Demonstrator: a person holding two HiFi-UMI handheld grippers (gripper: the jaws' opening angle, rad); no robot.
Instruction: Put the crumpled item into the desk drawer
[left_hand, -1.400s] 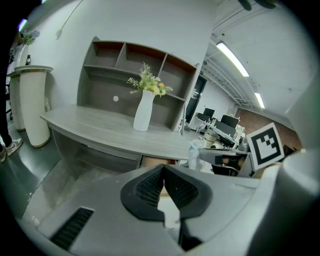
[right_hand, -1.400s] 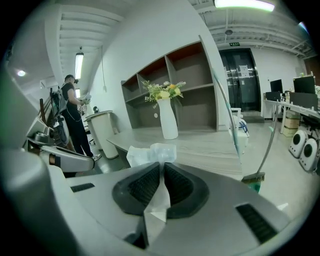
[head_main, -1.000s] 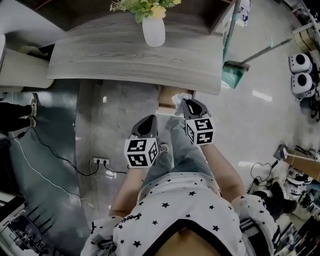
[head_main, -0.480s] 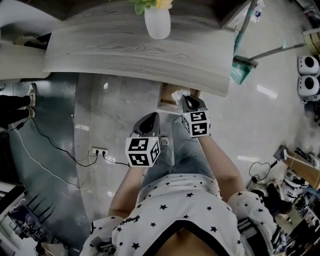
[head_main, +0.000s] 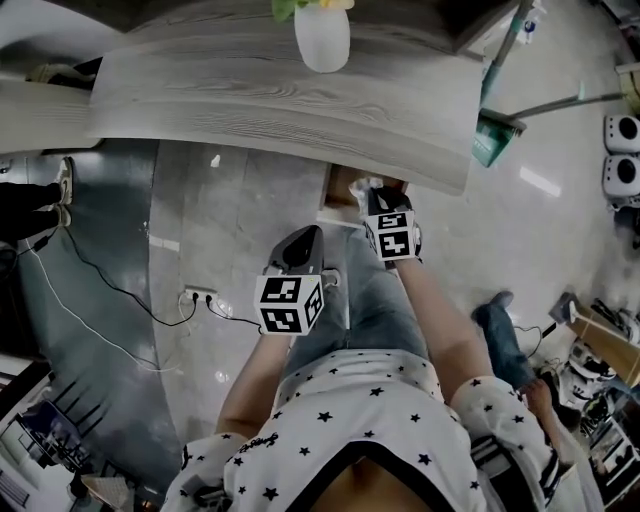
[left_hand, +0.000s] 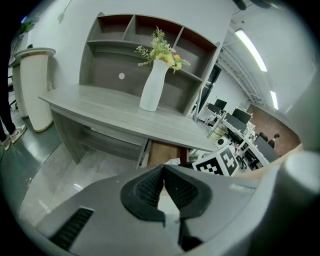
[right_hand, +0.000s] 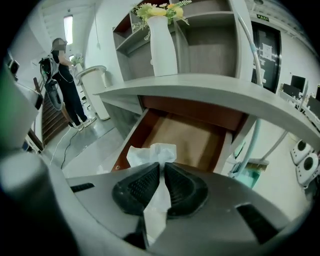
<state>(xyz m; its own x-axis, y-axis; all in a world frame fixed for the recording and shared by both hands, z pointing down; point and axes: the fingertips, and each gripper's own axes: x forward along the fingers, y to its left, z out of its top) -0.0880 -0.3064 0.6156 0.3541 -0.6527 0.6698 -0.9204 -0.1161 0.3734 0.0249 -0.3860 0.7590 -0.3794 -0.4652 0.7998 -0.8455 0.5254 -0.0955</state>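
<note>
My right gripper (right_hand: 162, 167) is shut on a crumpled white tissue (right_hand: 152, 152), which sticks out past the jaw tips. It hangs over the front of the open desk drawer (right_hand: 192, 137), whose brown bottom is bare. In the head view the right gripper (head_main: 378, 192) and the tissue (head_main: 361, 186) are at the drawer (head_main: 338, 188), just under the desk's front edge. My left gripper (head_main: 303, 238) hovers lower and to the left, over the person's lap. Its jaws are shut on nothing in the left gripper view (left_hand: 162, 169).
On the grey wooden desk (head_main: 250, 100) stands a white vase (head_main: 322, 38) with flowers. A green dustpan with a long handle (head_main: 492, 138) leans by the desk's right end. A power strip (head_main: 200, 296) with cables lies on the floor at left. Another person's leg (head_main: 505, 335) is at right.
The right gripper has moved forward with the tissue, up to the open drawer. The left gripper has hardly moved. A person's leg has come into view at right.
</note>
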